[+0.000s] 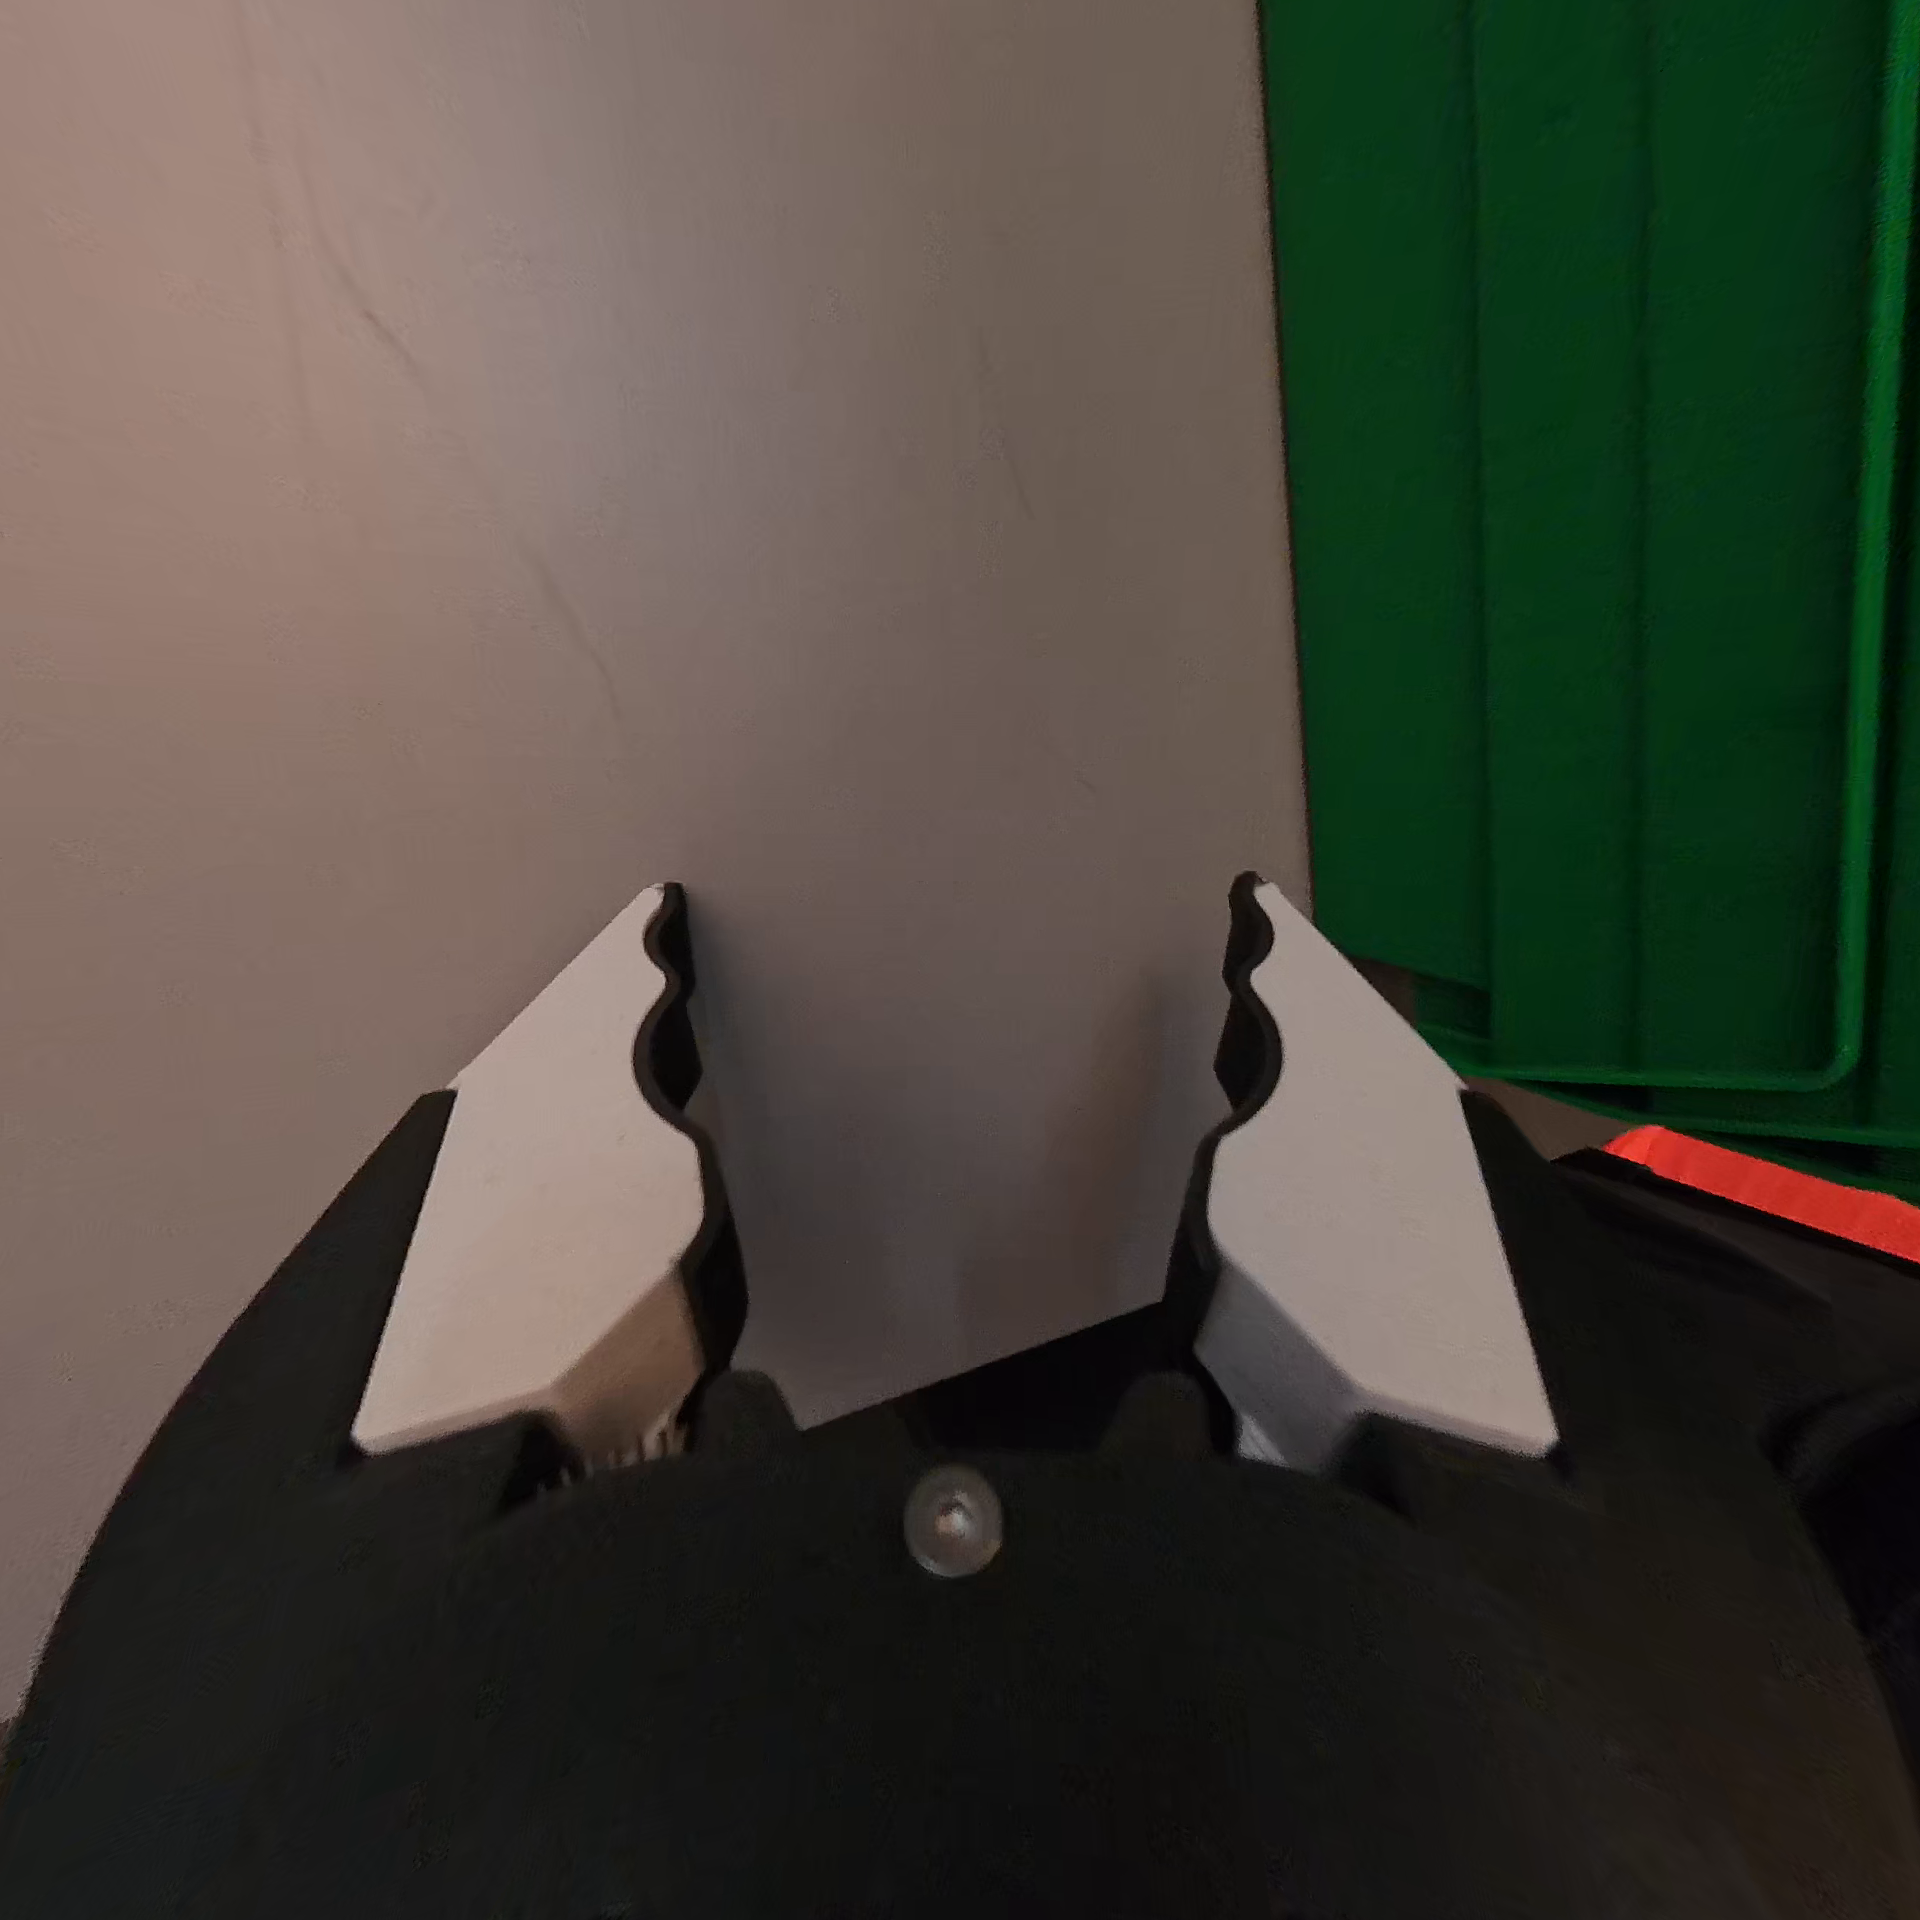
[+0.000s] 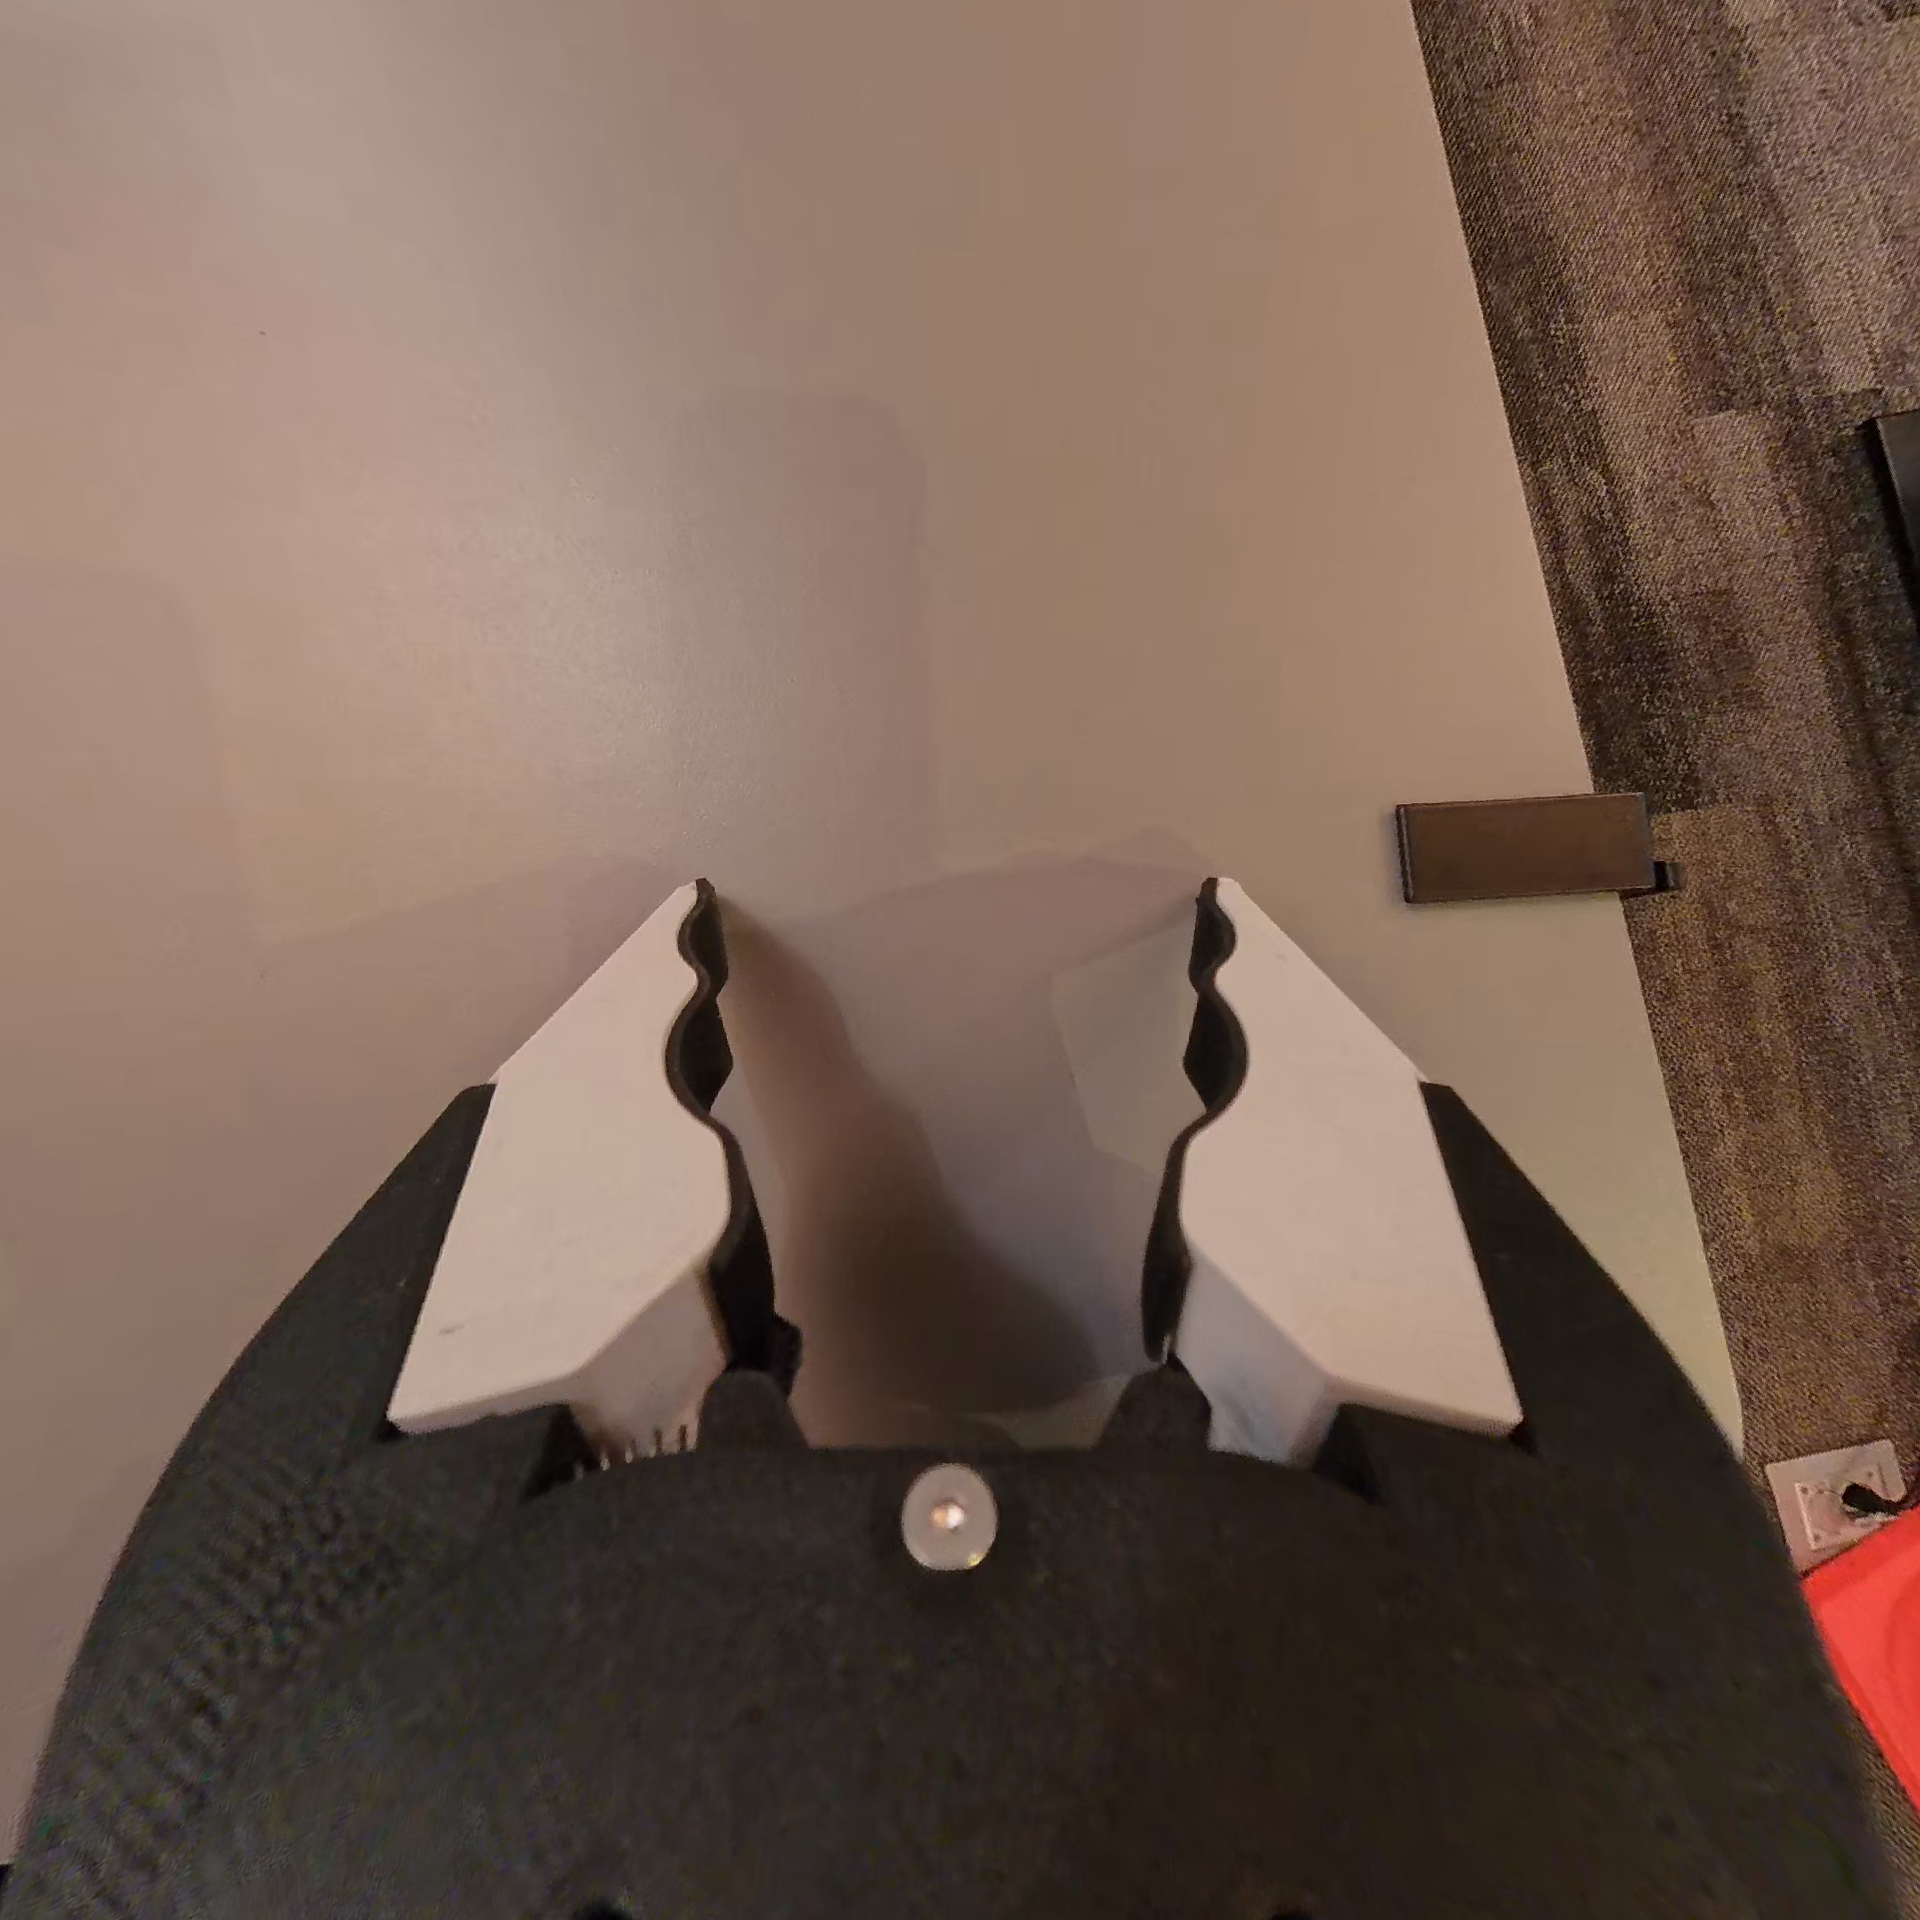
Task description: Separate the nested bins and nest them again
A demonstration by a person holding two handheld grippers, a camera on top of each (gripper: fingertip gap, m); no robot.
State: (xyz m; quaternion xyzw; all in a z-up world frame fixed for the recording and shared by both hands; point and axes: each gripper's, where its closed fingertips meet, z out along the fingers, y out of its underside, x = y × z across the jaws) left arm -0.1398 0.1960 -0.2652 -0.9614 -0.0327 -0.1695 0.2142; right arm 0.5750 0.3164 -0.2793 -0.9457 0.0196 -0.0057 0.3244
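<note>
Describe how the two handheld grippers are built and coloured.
Both match. The left gripper and right gripper each have two white wedge-shaped fingers with wavy black inner pads, set in a rough black body with one small clear dome stud at its centre.

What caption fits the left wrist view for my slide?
Open left gripper hovers empty over the pale table, green nested bins at its right edge.

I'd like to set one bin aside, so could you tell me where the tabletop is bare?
The pale grey tabletop lies bare left of the green plastic bins, ahead of the open left gripper. It is also bare before the open right gripper; a flat black block crowds its right edge.
</note>
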